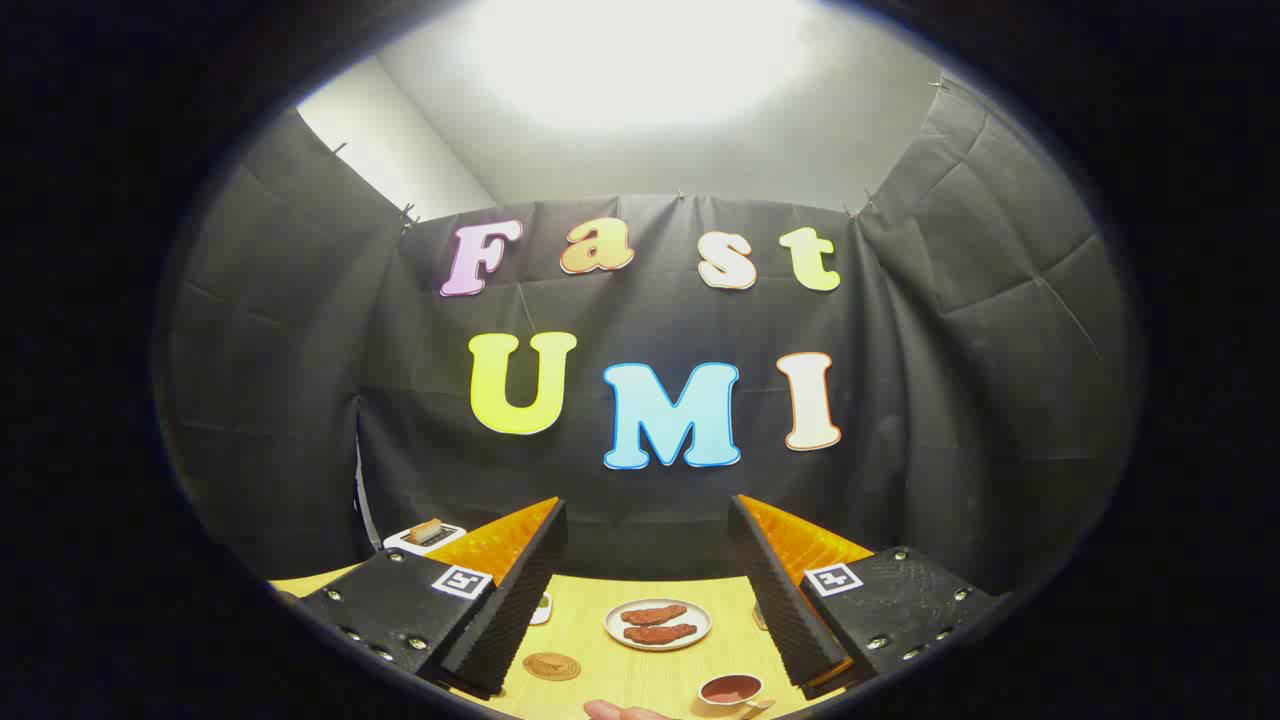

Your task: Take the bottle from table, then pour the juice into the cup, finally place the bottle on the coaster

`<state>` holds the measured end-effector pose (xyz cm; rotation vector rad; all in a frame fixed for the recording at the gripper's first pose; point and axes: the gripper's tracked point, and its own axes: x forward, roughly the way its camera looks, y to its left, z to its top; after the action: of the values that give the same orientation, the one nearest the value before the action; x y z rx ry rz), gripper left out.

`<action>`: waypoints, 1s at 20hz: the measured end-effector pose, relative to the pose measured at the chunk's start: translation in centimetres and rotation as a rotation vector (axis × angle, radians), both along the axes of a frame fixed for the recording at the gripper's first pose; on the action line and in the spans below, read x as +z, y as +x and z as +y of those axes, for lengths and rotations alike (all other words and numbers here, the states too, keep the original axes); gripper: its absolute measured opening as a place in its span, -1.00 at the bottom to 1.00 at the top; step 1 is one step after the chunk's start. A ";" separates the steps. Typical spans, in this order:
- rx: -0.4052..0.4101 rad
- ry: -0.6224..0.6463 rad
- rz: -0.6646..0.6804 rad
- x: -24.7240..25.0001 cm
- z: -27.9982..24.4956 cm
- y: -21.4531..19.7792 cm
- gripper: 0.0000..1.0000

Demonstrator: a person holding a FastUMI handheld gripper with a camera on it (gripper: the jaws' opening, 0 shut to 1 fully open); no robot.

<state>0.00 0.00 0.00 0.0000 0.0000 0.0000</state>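
Observation:
My gripper point(648, 575) is open and held above the yellow table point(590, 645), with nothing between its fingers. Below the gap, near the left finger, lies a round brown coaster point(551, 666) flat on the table. Closer to the right finger stands a small white cup point(731, 689) with dark liquid in it. The bottle cannot be made out here.
A white plate point(657, 623) with two brown pieces of food sits beyond the coaster, between the fingers. A white toaster point(424, 537) with a slice in it stands at the back, left of the left finger. A fingertip of a person point(615, 711) shows at the table's near edge.

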 end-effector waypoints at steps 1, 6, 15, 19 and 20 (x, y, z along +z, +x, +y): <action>0.005 0.004 0.000 0.0 0.3 0.0 0.96; 0.039 0.028 0.011 -0.9 2.0 -0.2 0.97; 0.161 0.034 0.045 -5.5 7.8 -2.3 0.96; 0.197 0.023 0.058 -8.9 10.3 -2.8 0.96; 0.208 0.015 0.062 -10.0 10.9 -2.9 0.96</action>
<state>-2.87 10.92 -9.97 0.0145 0.0618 0.2076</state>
